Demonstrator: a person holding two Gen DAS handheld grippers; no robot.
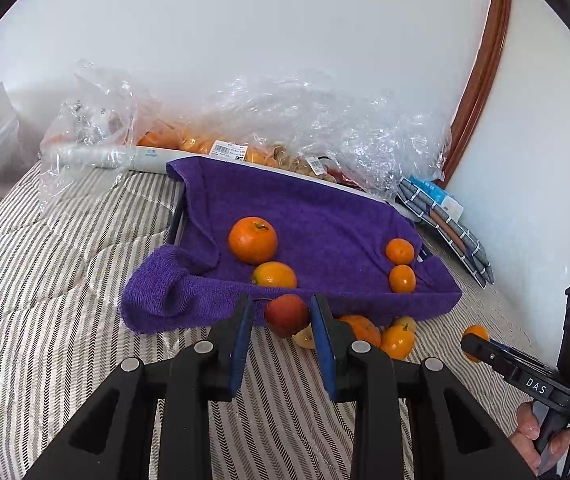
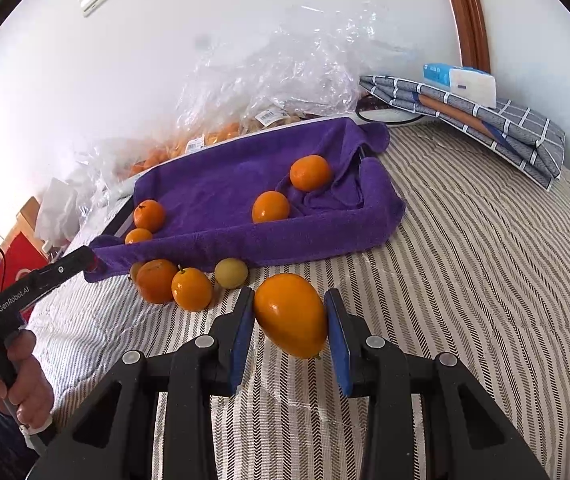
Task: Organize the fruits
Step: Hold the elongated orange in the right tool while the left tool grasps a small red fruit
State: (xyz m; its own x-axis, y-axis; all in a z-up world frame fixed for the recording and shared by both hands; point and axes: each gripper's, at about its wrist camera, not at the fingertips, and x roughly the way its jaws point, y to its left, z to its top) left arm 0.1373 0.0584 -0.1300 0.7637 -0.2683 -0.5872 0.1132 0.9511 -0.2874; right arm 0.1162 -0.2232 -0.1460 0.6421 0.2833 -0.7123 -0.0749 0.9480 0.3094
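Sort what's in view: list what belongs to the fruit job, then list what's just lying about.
Job:
left gripper, shut on red fruit
right gripper, shut on orange fruit
purple towel-lined tray with four oranges
loose fruits in front of it

Lying about:
plastic bags
folded checked cloth
tissue pack

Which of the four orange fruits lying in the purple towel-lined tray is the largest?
The big round orange with the stem mark, at the tray's left side in the left wrist view; the other three are clearly smaller.
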